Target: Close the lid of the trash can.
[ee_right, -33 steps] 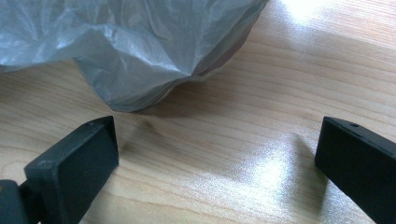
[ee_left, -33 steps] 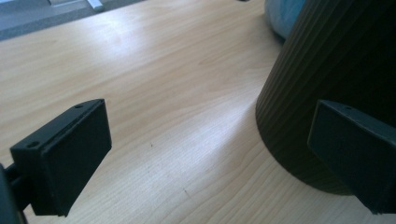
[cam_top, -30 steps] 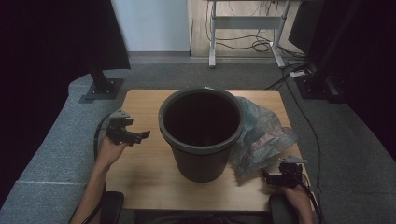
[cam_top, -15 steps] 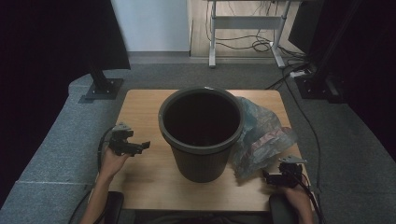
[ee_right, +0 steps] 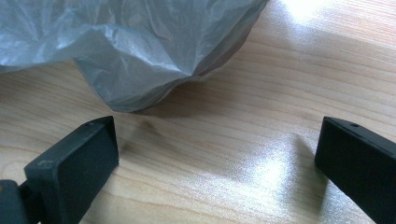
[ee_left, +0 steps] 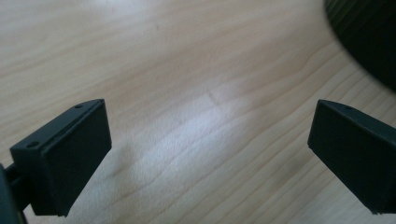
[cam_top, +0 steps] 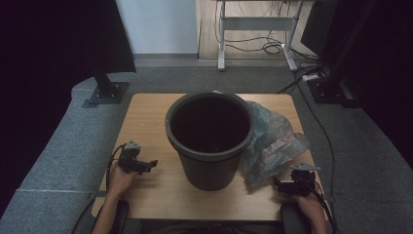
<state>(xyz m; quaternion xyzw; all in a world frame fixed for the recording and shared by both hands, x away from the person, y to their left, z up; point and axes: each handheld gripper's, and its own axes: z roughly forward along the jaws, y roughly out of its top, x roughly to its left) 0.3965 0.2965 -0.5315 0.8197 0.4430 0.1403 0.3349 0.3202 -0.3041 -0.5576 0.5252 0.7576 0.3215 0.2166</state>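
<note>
A dark bin (cam_top: 209, 139) stands upright at frame centre on the wooden table (cam_top: 146, 117); a crumpled plastic bag (cam_top: 272, 144) touches its right side. Left gripper (cam_top: 146, 165), lower left, and right gripper (cam_top: 280, 185), lower right just beside the bag, both have jaws spread, empty.

From above we look forward and down on the table (cam_top: 146, 122); close gripper views share its wood.

bin (ee_left: 369, 37) cut off by frame edge — bag (cam_top: 272, 141) partly hidden behind it
</note>
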